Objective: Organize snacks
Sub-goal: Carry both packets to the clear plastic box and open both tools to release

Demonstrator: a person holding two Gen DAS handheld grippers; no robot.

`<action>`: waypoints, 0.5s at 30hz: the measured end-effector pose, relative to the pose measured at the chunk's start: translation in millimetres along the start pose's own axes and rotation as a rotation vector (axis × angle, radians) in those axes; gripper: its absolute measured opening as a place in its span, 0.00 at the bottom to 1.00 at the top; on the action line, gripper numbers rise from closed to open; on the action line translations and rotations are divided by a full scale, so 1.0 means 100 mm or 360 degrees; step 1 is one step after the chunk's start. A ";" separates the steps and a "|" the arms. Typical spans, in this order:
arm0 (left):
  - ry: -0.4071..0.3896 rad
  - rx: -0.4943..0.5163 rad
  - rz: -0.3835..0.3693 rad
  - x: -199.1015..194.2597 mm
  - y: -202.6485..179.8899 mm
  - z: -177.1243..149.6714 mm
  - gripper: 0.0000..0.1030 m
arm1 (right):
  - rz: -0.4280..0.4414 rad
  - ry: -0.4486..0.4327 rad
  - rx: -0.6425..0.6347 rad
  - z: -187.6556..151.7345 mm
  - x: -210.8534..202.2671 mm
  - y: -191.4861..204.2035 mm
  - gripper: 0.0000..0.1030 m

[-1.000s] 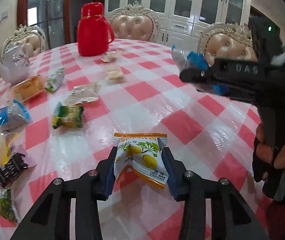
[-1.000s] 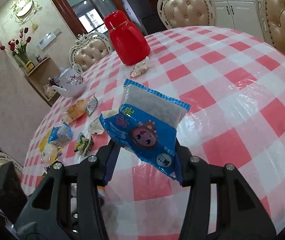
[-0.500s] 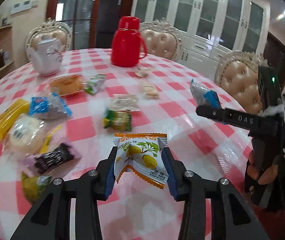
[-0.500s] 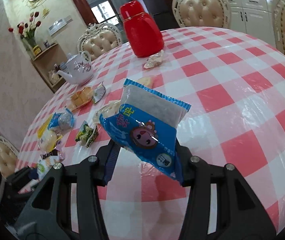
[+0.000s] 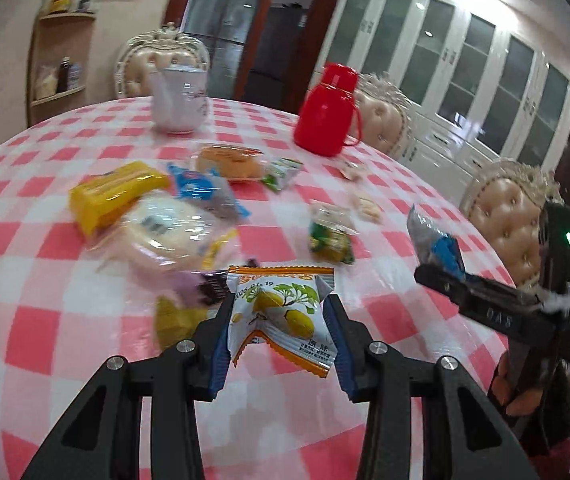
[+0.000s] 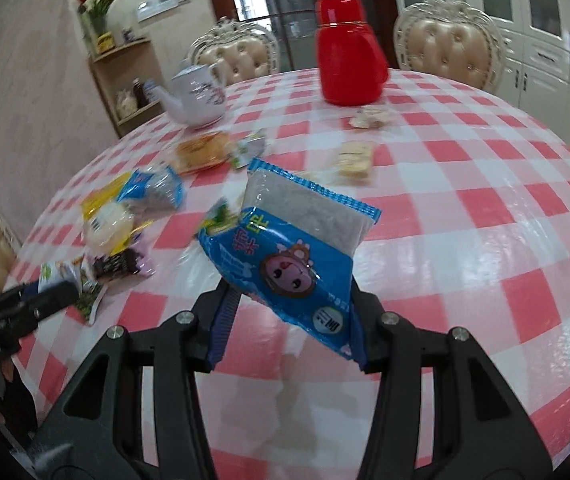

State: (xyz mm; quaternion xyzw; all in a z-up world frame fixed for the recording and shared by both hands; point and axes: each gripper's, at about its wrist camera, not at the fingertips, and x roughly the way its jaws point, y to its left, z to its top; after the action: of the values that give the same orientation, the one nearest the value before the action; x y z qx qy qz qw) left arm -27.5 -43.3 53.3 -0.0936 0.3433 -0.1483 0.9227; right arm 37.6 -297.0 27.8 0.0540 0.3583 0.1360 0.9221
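My left gripper [image 5: 279,334] is shut on a white and orange snack packet with yellow fruit printed on it [image 5: 281,316], held above the checked tablecloth. In the right wrist view my right gripper [image 6: 287,326] is shut on a blue snack packet with a cartoon face [image 6: 293,256], also off the table. From the left wrist view the right gripper [image 5: 437,276] with its blue packet [image 5: 435,240] shows at the right. The left gripper [image 6: 59,290] shows at the left edge of the right wrist view. A heap of several loose snacks [image 5: 157,208] lies on the table's left half.
A red thermos jug [image 5: 327,112] and a white teapot [image 5: 181,98] stand at the far side of the round table [image 5: 385,304]. Small packets [image 6: 355,158] lie near the middle. Padded chairs [image 5: 509,208] ring the table; a person's hand holds the right gripper's handle [image 5: 525,400].
Both grippers have swung leftward over the table, keeping their packets. The snack heap has come closer and more central in both views, and both views have rolled.
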 end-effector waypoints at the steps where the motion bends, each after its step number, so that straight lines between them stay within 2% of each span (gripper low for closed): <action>1: -0.0010 -0.0024 0.0010 -0.03 0.06 0.00 0.43 | 0.0000 0.0001 -0.0018 -0.02 0.00 0.06 0.50; 15: -0.0159 -0.0169 0.0088 -0.44 0.49 -0.06 0.43 | 0.0148 0.0001 -0.0184 -0.24 -0.05 0.94 0.50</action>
State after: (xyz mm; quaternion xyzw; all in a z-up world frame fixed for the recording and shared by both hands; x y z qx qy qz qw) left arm -52.7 17.3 61.7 -0.1402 0.3067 -0.0995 0.9362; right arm -1.8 -208.0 31.8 0.0173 0.3471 0.1992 0.9163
